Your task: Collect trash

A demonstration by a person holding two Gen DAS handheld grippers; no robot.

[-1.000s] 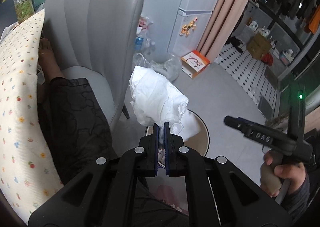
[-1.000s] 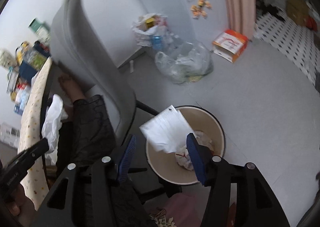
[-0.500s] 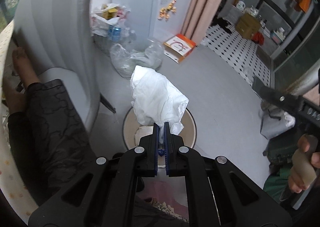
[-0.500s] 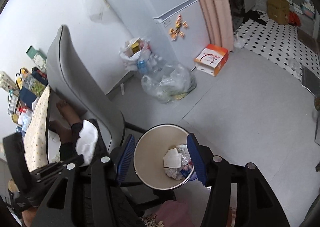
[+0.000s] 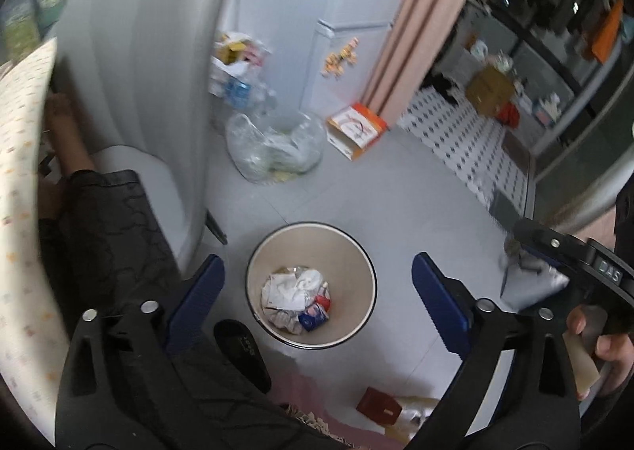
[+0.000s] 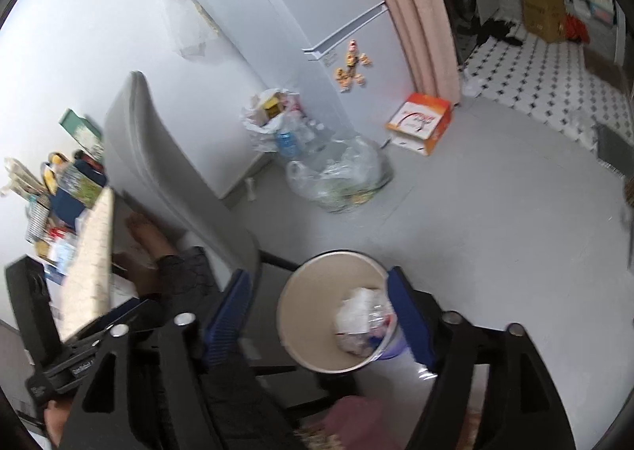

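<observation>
The white tissue that hung pinched in the left gripper (image 5: 317, 307) a second ago is gone from its jaws, which are springing wide with nothing between them; the wad appears to lie now among the crumpled trash (image 5: 297, 301) at the bottom of the round waste bin (image 5: 356, 260) directly below. The right gripper (image 6: 317, 315), which let a sheet of paper fall a moment earlier, is also opening, its blue pads framing the same bin (image 6: 293, 311) and gripping nothing. Both tools hover above the bin rather than in it.

That leaves this round of collecting done: both pieces are binned. What remains is less certain. A small red box (image 5: 376, 404) lies on the floor near the bin beside some pale scraps, too blurred to say if they are litter. Farther out, a clear plastic bag (image 5: 273, 149) of refuse slumps on the grey floor (image 5: 396, 204), with an orange-and-white carton (image 5: 354, 129) just beyond it by the pink curtain (image 5: 420, 22). A grey chair (image 5: 142, 54) stands to the left, a person's dark sleeve (image 5: 107, 236) resting on its seat, next to a table with a dotted cloth (image 5: 20, 180).
</observation>
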